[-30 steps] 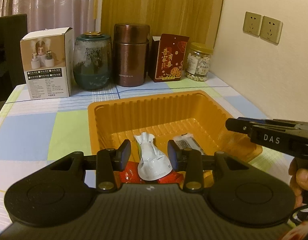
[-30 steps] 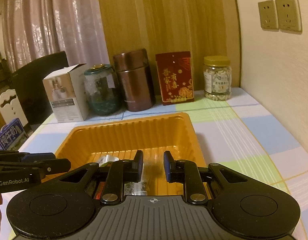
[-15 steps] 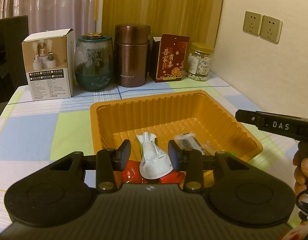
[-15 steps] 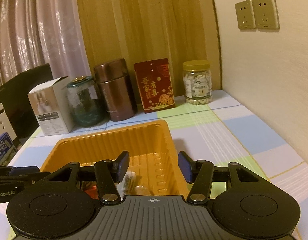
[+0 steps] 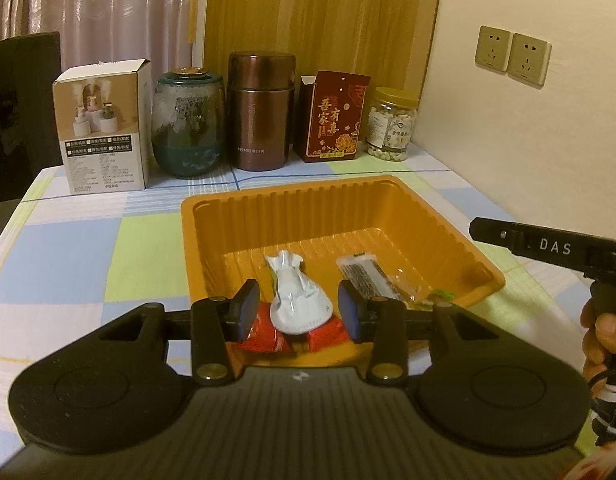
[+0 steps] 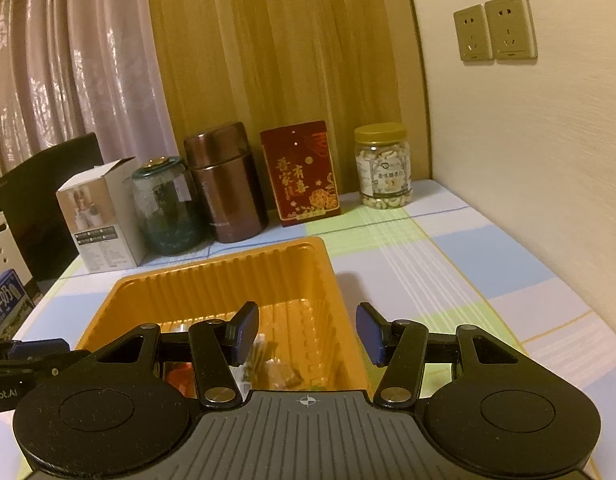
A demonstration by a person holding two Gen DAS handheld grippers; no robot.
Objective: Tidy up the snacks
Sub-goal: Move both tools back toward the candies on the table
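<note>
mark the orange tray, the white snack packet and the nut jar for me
orange tray (image 5: 292, 188), left wrist view, on its far rim.
white snack packet (image 5: 298, 300), left wrist view, on its wide lower body.
nut jar (image 6: 383, 172), right wrist view, on the label at mid-height.

white pouch (image 5: 298, 304), dark bar (image 5: 366, 278), orange tray (image 5: 392, 204)

Both wrist views close over orange tray (image 5: 440, 216), facing back-wall jars, overlapping.
</note>
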